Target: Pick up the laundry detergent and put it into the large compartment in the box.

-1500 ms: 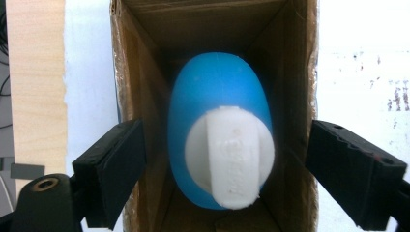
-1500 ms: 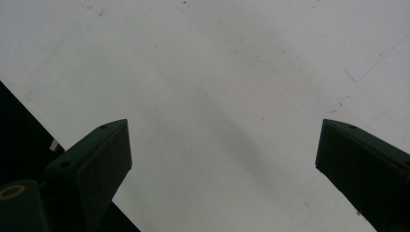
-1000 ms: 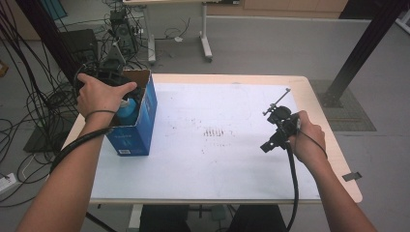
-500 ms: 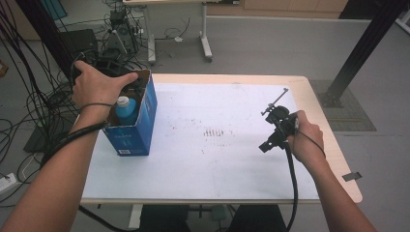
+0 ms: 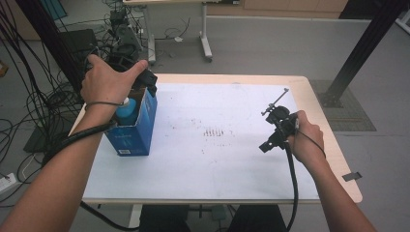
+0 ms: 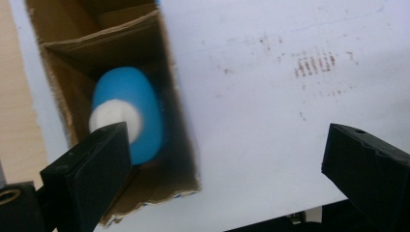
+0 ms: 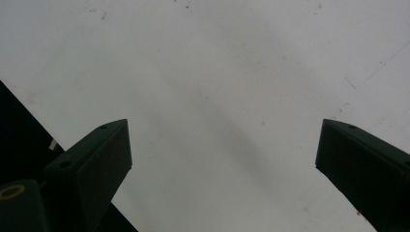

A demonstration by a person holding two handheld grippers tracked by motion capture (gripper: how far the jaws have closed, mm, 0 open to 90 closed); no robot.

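My counter point(image 5: 333, 159) was pale wood under a white, smudged sheet point(image 5: 227, 159). Around it lay a grey floor point(image 5: 270, 43). A second table's white legs point(image 5: 205, 41) stood beyond the far edge, a dark slanted post point(image 5: 362, 48) rose at the right, and black cables point(image 5: 34, 96) tangled on the left beside some equipment point(image 5: 121, 34). Light was even.

Even indoor light, soft pics, no hard glare.

High view: bright, diffuse; white table sheet point(image 5: 232, 159) evenly lit, floor dimmer twd 9 o'clock, faint shadow under the blue box point(image 5: 133, 130) at its 6 o'clock. Slight wide-angle bend at edges. Left gripper view: blue bottle point(image 6: 126, 113) motion-blurred, box interior dark, near black parts soft. Right gripper view: sheet greyish, dimmer, broad soft shadow band across centre, dark corner at 8 o'clock, low contrast.
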